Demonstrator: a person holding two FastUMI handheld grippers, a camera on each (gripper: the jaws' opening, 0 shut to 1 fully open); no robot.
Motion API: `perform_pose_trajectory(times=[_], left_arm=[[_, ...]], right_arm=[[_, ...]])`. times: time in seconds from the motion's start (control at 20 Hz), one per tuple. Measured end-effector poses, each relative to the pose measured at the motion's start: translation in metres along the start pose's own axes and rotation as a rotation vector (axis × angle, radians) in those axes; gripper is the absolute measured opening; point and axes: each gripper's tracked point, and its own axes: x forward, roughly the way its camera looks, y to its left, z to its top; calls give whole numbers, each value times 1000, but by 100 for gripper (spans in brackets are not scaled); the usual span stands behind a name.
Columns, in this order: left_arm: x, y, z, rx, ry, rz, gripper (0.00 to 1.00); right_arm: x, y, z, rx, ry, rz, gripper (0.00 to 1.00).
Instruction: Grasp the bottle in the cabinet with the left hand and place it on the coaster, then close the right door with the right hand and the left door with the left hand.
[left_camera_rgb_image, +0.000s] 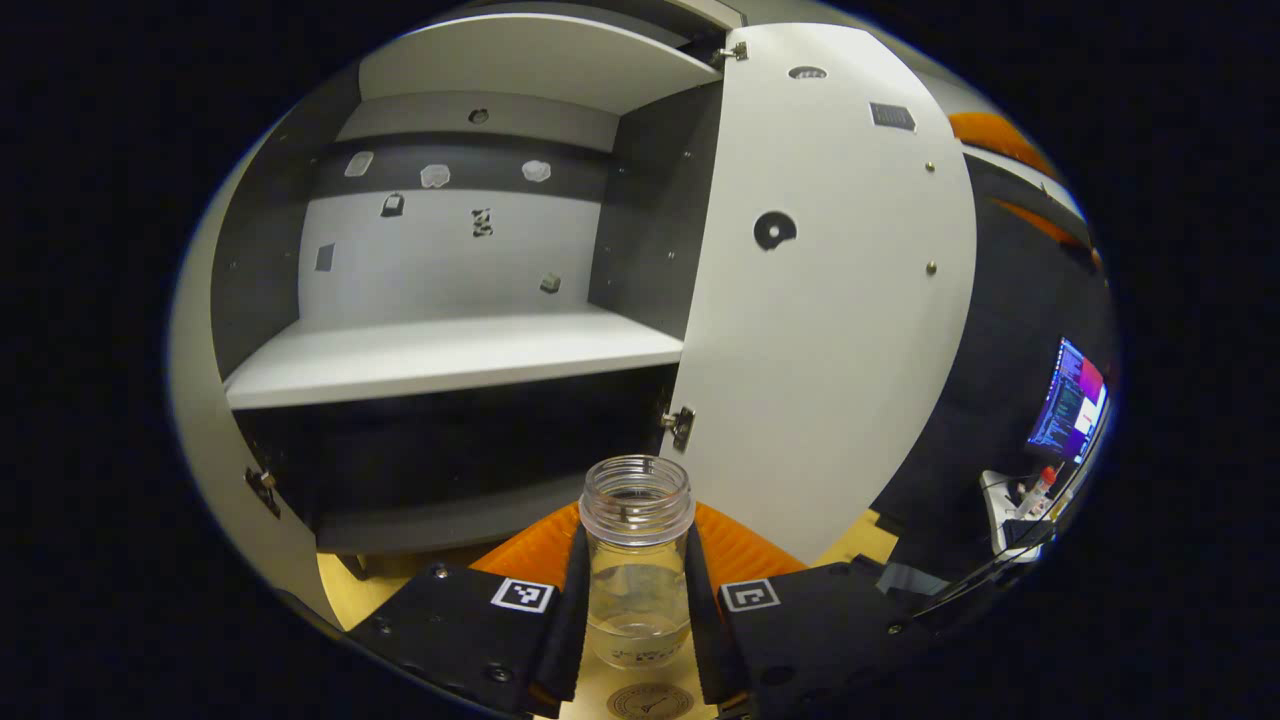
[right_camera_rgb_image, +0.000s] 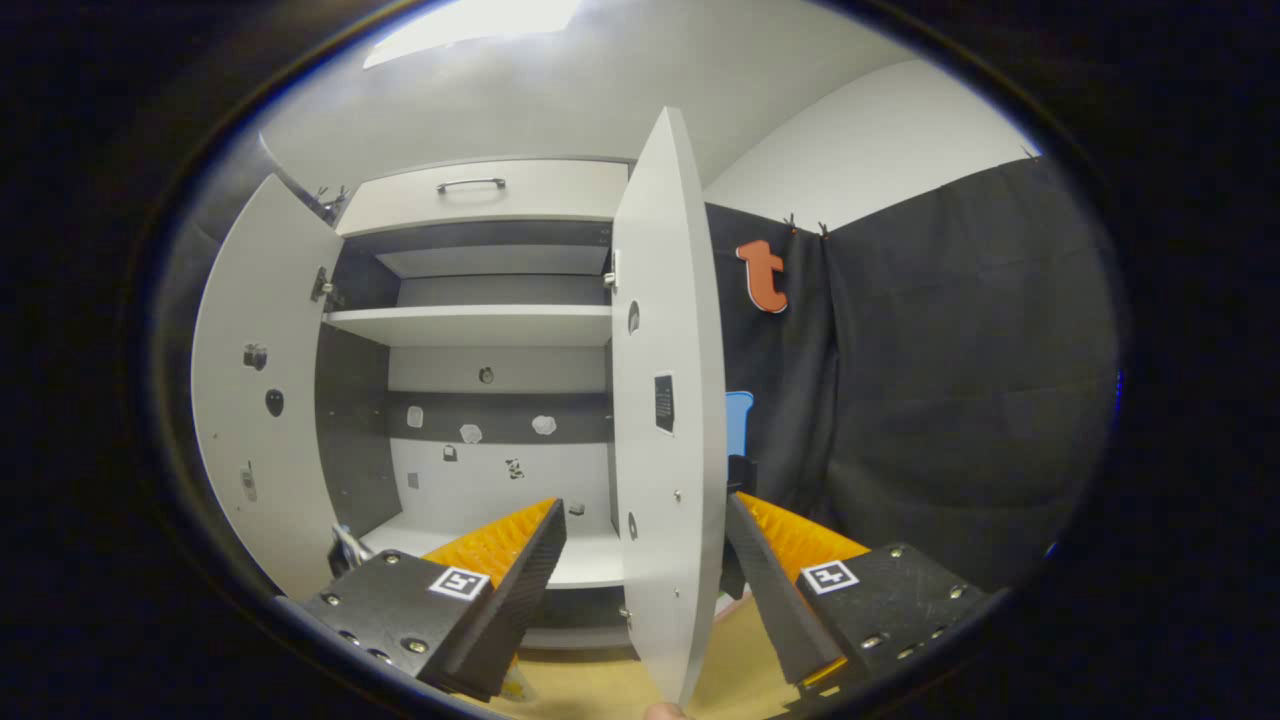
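Over tan tabletop (left_camera_rgb_image: 345, 590), open white cabinet (left_camera_rgb_image: 450, 355), black cloth wall (right_camera_rgb_image: 950, 400)

In the left gripper view the bottle (left_camera_rgb_image: 637, 560) stands between the fingers, which cover both its sides, so the lower flanks are hidden. The coaster (left_camera_rgb_image: 649, 701) beneath it is cut off by the bottom edge, and whether the bottle's base touches it cannot be told. The small marks on the cabinet's back wall (left_camera_rgb_image: 450, 255) are too small to make out. The monitor (left_camera_rgb_image: 1070, 400) at the far right is squeezed and blurred at the rim. In the right gripper view the right door (right_camera_rgb_image: 668, 420) stands edge-on between the fingers and hides part of the cabinet interior; its bottom corner runs off the lower edge.
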Motion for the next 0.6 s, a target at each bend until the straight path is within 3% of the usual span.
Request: perform_pose_trajectory(times=[0.2, 0.3, 0.6], left_arm=[[2, 0, -58, 0, 55, 1, 47], [2, -6, -78, -2, 71, -21, 50], [-6, -20, -129, -4, 150, -75, 47]], right_arm=[[1, -8, 2, -3, -2, -19, 98], [1, -10, 1, -7, -1, -24, 98], [2, -14, 3, -9, -5, -35, 98]])
